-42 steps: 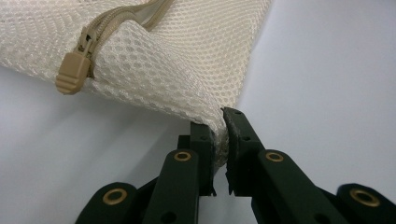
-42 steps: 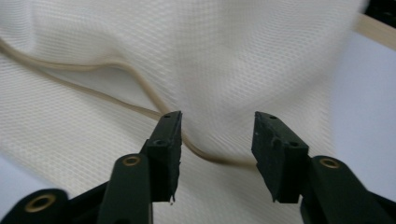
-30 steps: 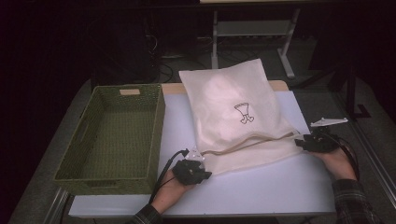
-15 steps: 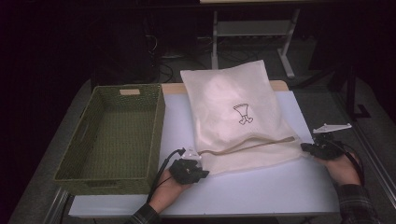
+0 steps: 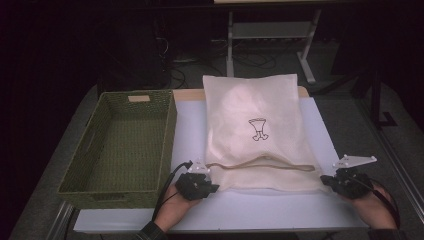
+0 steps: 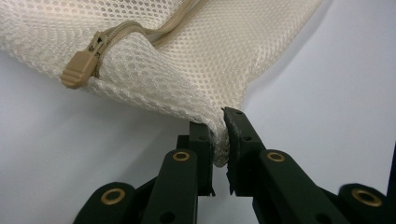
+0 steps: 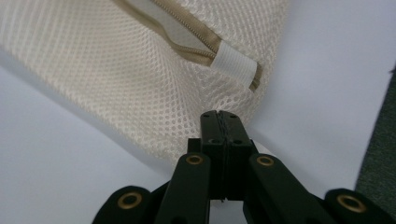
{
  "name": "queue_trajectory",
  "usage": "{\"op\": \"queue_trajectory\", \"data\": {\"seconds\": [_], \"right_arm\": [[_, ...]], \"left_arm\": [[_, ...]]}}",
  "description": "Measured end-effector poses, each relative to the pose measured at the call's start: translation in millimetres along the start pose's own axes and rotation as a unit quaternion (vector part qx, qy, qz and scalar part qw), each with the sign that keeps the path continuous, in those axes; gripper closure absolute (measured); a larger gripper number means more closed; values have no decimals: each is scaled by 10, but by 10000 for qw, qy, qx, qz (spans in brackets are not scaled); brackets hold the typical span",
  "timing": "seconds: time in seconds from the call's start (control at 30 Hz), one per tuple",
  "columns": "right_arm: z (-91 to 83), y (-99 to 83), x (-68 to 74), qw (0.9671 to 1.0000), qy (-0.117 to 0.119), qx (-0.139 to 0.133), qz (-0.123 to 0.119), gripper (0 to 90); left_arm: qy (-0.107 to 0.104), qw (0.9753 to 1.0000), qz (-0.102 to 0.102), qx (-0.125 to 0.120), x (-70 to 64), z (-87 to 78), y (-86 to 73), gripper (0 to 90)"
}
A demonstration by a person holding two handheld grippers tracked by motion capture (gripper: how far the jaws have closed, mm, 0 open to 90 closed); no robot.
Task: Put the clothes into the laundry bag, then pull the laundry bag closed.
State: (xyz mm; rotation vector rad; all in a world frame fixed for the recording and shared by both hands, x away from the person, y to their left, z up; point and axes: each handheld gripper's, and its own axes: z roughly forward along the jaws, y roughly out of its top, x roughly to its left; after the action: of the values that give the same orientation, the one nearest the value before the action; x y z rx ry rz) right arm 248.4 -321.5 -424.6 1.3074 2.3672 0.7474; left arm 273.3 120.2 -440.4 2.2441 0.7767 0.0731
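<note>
The cream mesh laundry bag with a tan zipper (image 5: 252, 132) lies flat on the white table (image 5: 190, 130), just right of the green woven basket (image 5: 122, 145). It could slip loose if one corner is tugged harder than the other, because each grip has only a small bit of mesh. The left gripper (image 6: 218, 140) is pinched on the bag's near corner on the basket side, with its jaws a little apart around the cloth. The right gripper (image 7: 220, 123) is squeezed tight together on the bag's near corner far from the basket.
</note>
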Motion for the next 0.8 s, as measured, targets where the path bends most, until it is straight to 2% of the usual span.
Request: {"op": "queue_trajectory", "data": {"seconds": [0.07, 0.13, 0.17, 0.2, 0.23, 0.27, 0.3, 0.33, 0.4, 0.43, 0.47, 0.5, 0.6, 0.63, 0.67, 0.7, 0.8], "right_arm": [[-34, -52, 41, 10000, 48, -78, -16, 864], [-60, -42, 24, 9995, 189, -234, -14, 811], [-60, -42, 24, 9995, 189, -234, -14, 811], [-81, -31, 23, 9991, 225, -351, -26, 783], [-116, 1, 16, 9974, 397, -598, -34, 728], [-129, 21, 24, 9965, 459, -701, -52, 705], [-129, 21, 24, 9965, 459, -701, -52, 705], [-124, 74, 42, 9947, 618, -816, -141, 662], [-112, 103, 59, 9936, 671, -878, -218, 638], [-73, 177, 92, 9911, 869, -948, -330, 594], [-73, 177, 92, 9911, 869, -948, -330, 594], [-23, 264, 133, 9880, 1080, -983, -504, 551], [52, 398, 199, 9820, 1376, -1066, -734, 505], [74, 440, 223, 9799, 1441, -1112, -815, 499], [74, 440, 223, 9799, 1441, -1112, -815, 499], [90, 479, 248, 9780, 1499, -1146, -891, 495], [124, 590, 319, 9732, 1637, -1226, -1055, 484]], "left_arm": [[6, 10000, -31, 10, -12, -11, -9, 808], [21, 10000, -57, 2, -21, -13, -14, 801], [21, 10000, -57, 2, -21, -13, -14, 798], [22, 10000, -78, -12, -24, -14, -16, 798], [24, 10000, -80, -9, -26, -18, -19, 791], [35, 9999, -114, -3, -35, -26, -25, 781], [35, 9999, -114, -3, -35, -26, -25, 772], [46, 9999, -125, -4, -45, -36, -35, 762], [60, 9999, -123, 3, -48, -42, -39, 746], [120, 9998, -133, -22, -63, -47, -57, 699], [120, 9998, -133, -22, -63, -47, -57, 662], [152, 9998, -133, -6, -68, -48, -67, 627], [253, 9995, -187, -42, -97, -62, -115, 529], [288, 9994, -178, -82, -105, -65, -125, 503], [288, 9994, -178, -82, -105, -65, -125, 470], [315, 9993, -173, -110, -113, -73, -134, 470], [387, 9990, -170, -171, -115, -91, -178, 376]]}}
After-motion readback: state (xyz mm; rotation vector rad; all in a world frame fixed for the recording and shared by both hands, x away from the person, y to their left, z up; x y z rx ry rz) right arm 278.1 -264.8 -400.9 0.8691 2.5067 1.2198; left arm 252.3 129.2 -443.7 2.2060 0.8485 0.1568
